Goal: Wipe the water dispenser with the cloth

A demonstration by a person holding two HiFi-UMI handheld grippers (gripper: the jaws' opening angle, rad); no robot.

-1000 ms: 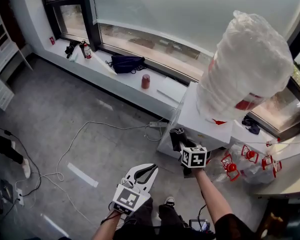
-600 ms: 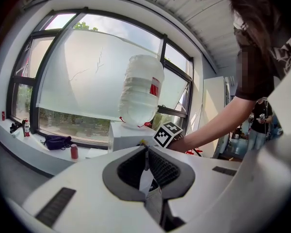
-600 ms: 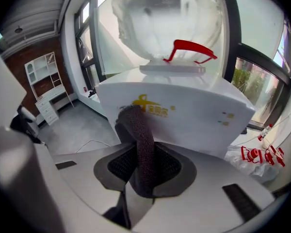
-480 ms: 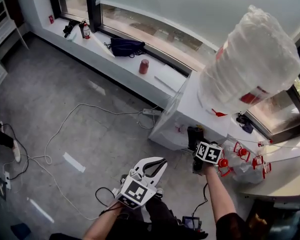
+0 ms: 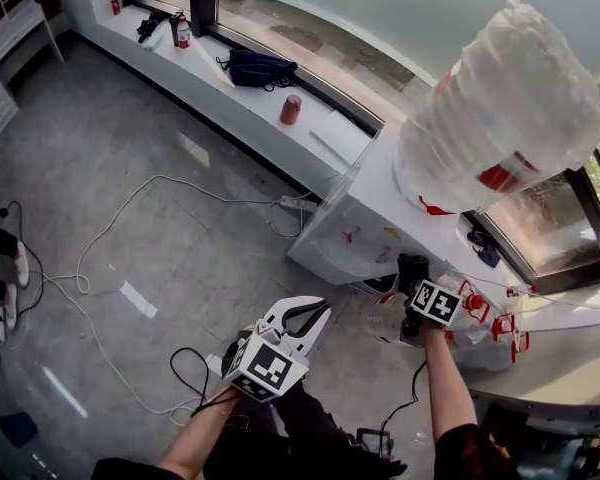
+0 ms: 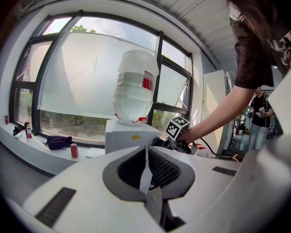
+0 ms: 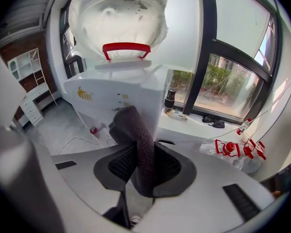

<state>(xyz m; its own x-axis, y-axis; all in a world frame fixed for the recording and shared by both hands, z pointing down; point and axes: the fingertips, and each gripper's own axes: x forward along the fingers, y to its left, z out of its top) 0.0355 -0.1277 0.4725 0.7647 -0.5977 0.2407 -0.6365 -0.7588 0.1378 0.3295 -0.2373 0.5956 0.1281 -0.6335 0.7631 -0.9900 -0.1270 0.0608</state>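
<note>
The white water dispenser (image 5: 352,230) stands by the window with a big clear bottle (image 5: 500,108) upside down on top. My right gripper (image 5: 412,268) is shut on a dark grey cloth (image 5: 410,262) at the dispenser's near right corner. In the right gripper view the cloth (image 7: 136,144) sticks up between the jaws and lies against the dispenser's (image 7: 111,93) edge, under the bottle (image 7: 119,8). My left gripper (image 5: 321,309) hangs shut with nothing in it, lower and left, away from the dispenser. From the left gripper (image 6: 146,155) view, dispenser (image 6: 128,134) and bottle (image 6: 134,84) are straight ahead.
Empty bottles with red caps (image 5: 485,313) lie right of the dispenser. A power strip (image 5: 300,203) and cables (image 5: 130,238) run over the grey floor. A red can (image 5: 291,109) and a black bag (image 5: 257,68) sit on the sill. Someone's legs (image 5: 0,258) show far left.
My right gripper has carried the cloth to the right across the dispenser's front, to its near right corner. The left gripper stayed low and shut. The head view has shifted.
</note>
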